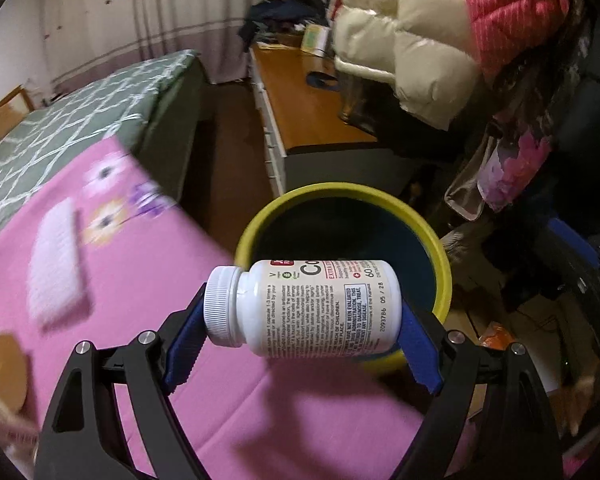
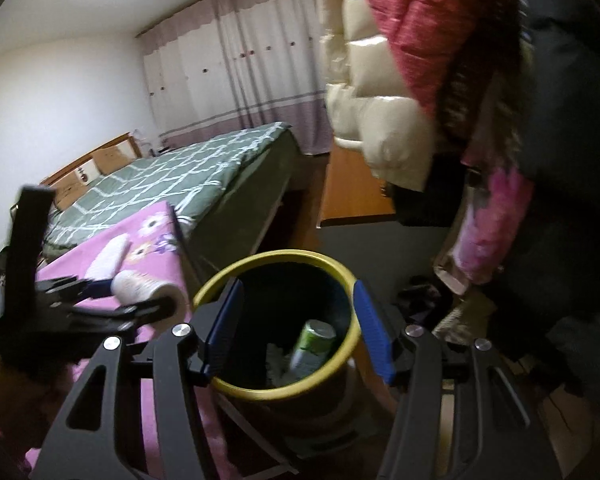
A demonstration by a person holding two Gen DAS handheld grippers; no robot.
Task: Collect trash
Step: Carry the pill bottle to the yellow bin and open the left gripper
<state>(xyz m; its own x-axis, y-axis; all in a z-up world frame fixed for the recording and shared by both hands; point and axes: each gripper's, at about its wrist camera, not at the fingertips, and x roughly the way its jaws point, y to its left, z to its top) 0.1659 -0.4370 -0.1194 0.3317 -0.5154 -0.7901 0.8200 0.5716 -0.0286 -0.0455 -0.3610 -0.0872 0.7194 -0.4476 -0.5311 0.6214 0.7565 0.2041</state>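
Looked out over a dim bedroom: a pale curtain with mauve bands at the back, a bed under a green quilt with a white lattice pattern, and a long wooden desk top beside it. Saw a glossy cream puffer jacket and a red quilted one hanging at the upper right.

Found a pink cloth printed with flowers spread over the near surface. Made out a blurred white oblong object lying on it, and a brown cardboard disc at the far left edge, too smeared to identify.

Noted a round bin with a yellow-green rim and a dark inside just past the edge of the cloth. Spotted a green and white can at its bottom from the right wrist view, with some pale litter beside the can.

Caught the left gripper clamped on a white plastic pill bottle with a ribbed white cap and a printed label. Held it crosswise, blue pads pressed against the cap end and the base, cap to the left. Placed the bottle in front of the bin's near rim in the left wrist view; could not tell whether it hung over the opening itself.

Saw the right gripper parted to about a middling width above the bin, with nothing between its blue pads.
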